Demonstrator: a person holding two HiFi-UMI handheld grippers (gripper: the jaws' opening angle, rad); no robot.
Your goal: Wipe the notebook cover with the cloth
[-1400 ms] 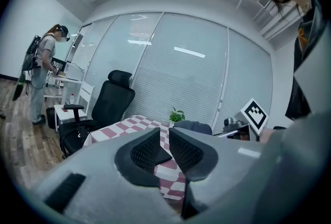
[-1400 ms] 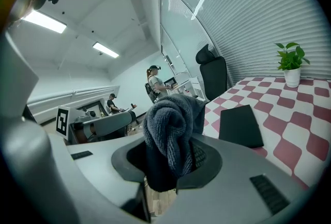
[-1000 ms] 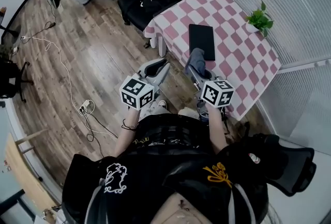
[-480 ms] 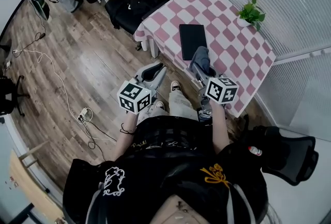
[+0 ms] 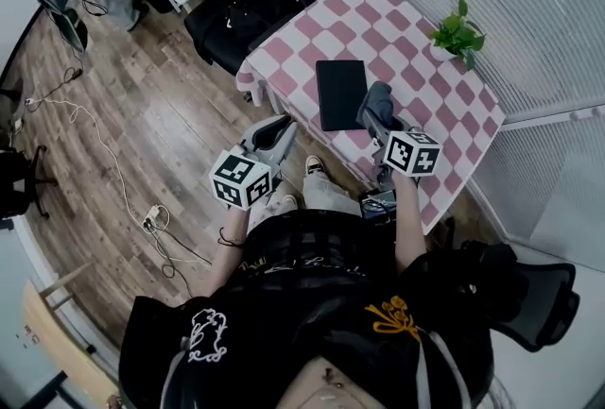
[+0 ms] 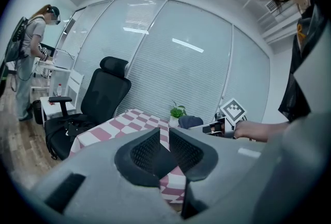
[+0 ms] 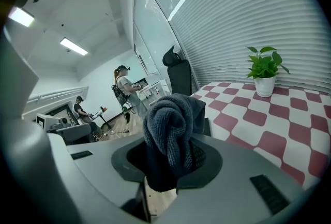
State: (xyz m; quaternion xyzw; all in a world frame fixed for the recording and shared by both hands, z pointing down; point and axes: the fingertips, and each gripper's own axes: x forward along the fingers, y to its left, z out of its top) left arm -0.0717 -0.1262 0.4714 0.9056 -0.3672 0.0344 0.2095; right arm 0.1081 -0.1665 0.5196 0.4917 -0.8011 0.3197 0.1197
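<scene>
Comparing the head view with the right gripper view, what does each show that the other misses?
Head view only: the left gripper over the floor, and the notebook lying whole on the table. Right gripper view only: up close, how the right gripper grips, its jaws shut on the cloth, plus a seated person far off. Both: cloth, checkered table, potted plant.
</scene>
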